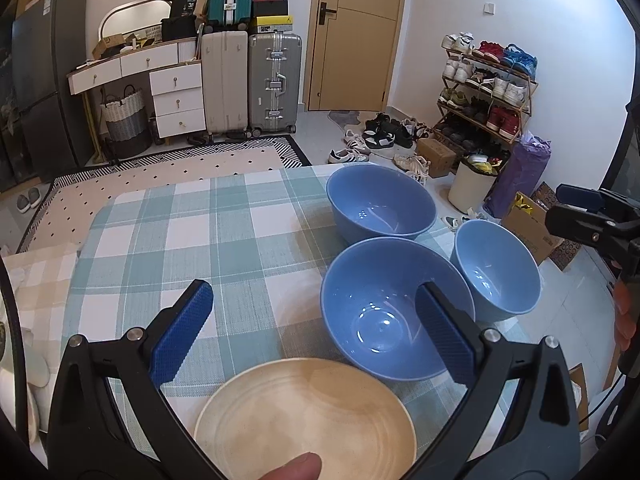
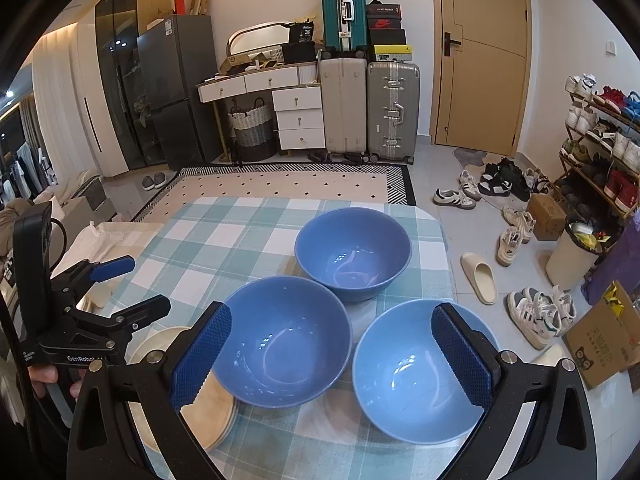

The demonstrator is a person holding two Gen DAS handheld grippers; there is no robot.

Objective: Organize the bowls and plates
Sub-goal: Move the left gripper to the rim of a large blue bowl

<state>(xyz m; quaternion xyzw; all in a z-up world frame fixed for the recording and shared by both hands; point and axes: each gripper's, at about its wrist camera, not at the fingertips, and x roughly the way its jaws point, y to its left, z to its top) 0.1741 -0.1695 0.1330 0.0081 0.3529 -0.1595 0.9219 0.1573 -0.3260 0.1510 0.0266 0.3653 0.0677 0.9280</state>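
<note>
1. Though the plates (image 2: 208,408) already appear gathered into one beige stack at the near left of the checked tablecloth (image 1: 168,240), the bowls are not yet collected, so I judge the task roughly half done at most.
2. The stack shows best in the right wrist view, where several rims lie one on another; how many plates it holds I cannot tell.
3. Three blue bowls stand upright and separate on the right half of the cloth: the far bowl (image 2: 353,254) toward the far edge, the middle bowl (image 2: 284,340) just right of the plates, and the near right bowl (image 2: 416,372) by the right edge of the table.
4. The middle bowl touches or overlaps the plate stack's edge, and the three bowls sit just beside one another; none is nested in another.
5. The left gripper (image 1: 316,328) hangs above the plates with its blue pads spread wide, holding nothing; a fingertip (image 1: 292,466) of the person shows at the bottom of that view.
6. The right gripper (image 2: 332,356) is likewise spread apart and empty, hovering over the middle and near right bowls.
7. What seems left: nesting the three bowls into one pile, and perhaps setting that pile next to the plates.
</note>
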